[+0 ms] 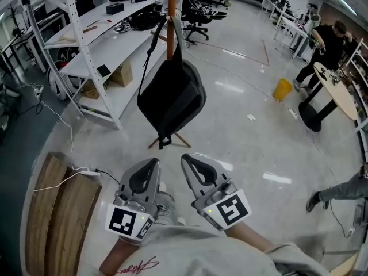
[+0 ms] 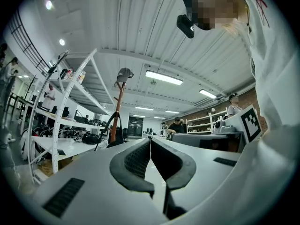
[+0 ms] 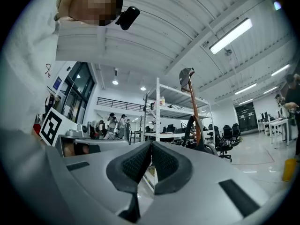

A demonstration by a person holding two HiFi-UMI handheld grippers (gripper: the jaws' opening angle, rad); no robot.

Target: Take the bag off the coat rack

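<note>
Head view: the soft black fabric bag hangs straight up and down, straps on top, on the tall orange wooden coat rack, at twelve o'clock.

Left gripper view: the left gripper is pressed closed on nothing. The bag is at ten o'clock.

Right gripper view: the right gripper is closed and empty too. The bag is at one o'clock.

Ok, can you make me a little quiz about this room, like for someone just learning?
1. True or false: the bag hangs on the rack.
2. The left gripper has its jaws: A) wide open, B) shut and empty, C) shut on a strap.
3. What colour is the bin on the floor?

Key: 1 true. 2 B. 3 yellow.
</note>
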